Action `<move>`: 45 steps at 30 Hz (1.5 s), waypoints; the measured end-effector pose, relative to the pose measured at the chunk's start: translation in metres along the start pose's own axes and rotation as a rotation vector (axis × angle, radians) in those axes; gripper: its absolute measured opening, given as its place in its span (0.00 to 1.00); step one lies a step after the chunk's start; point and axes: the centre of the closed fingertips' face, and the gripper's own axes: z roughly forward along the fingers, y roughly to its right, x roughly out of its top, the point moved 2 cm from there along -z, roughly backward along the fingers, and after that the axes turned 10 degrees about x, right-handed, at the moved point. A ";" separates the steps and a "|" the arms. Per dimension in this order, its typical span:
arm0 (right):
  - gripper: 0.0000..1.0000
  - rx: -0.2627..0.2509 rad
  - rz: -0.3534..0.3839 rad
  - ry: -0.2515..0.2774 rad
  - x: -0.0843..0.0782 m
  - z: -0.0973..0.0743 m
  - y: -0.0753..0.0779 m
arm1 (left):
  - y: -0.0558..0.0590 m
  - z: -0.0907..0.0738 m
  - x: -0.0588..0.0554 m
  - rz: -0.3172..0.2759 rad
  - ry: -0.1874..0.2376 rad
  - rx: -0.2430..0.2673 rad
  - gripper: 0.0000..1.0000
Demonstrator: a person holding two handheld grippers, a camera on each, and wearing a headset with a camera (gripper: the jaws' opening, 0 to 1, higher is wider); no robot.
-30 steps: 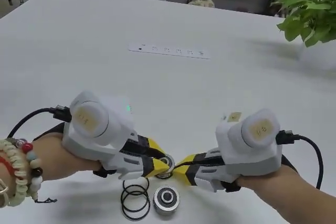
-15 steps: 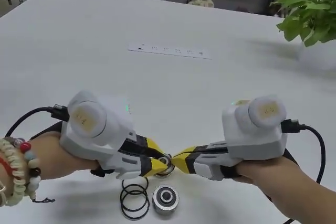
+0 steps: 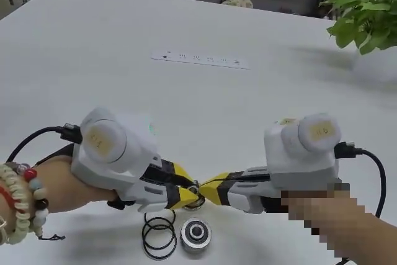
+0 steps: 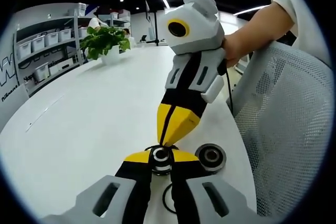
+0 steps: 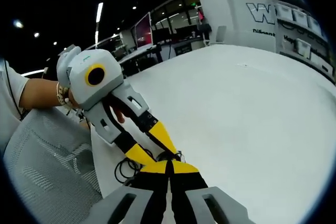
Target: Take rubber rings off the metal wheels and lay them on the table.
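My left gripper (image 4: pixel 161 157) has its fingers clenched on a metal wheel (image 3: pixel 194 192), near the tabletop (image 3: pixel 198 116) edge closest to me. From the head view I cannot tell whether the wheel is lifted or touches the surface. My right gripper (image 5: pixel 169 167) meets it tip to tip, its fingers pressed flat together at the wheel's rim. A thin black rubber ring (image 4: pixel 153 148) shows at the top of the wheel, but the yellow tips cover the spot, so I cannot make out whether it is pinched between them. Just nearer the edge lie a second wheel (image 3: pixel 196 235) and, touching its left side, loose rings (image 3: pixel 160 230) that overlap so their number is unclear. In the left gripper view my own fingers hide most of them.
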 end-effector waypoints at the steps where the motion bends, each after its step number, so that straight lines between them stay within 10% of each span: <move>1: 0.00 -0.016 0.016 -0.001 0.002 0.000 0.001 | 0.000 0.000 0.000 0.000 0.000 0.001 0.08; 2: 0.00 -0.069 -0.034 -0.082 -0.006 -0.001 0.008 | 0.000 0.001 0.000 -0.002 -0.001 0.003 0.08; 15: 0.00 -0.126 0.017 -0.086 -0.014 -0.007 0.019 | 0.001 -0.008 0.011 -0.014 0.005 -0.023 0.11; 23: 0.00 -0.092 0.022 -0.071 -0.009 -0.002 0.010 | -0.005 -0.031 0.021 -0.033 0.063 -0.045 0.25; 45: 0.00 0.066 -0.057 -0.185 -0.025 0.029 -0.034 | 0.014 -0.036 -0.008 0.021 -0.045 -0.136 0.38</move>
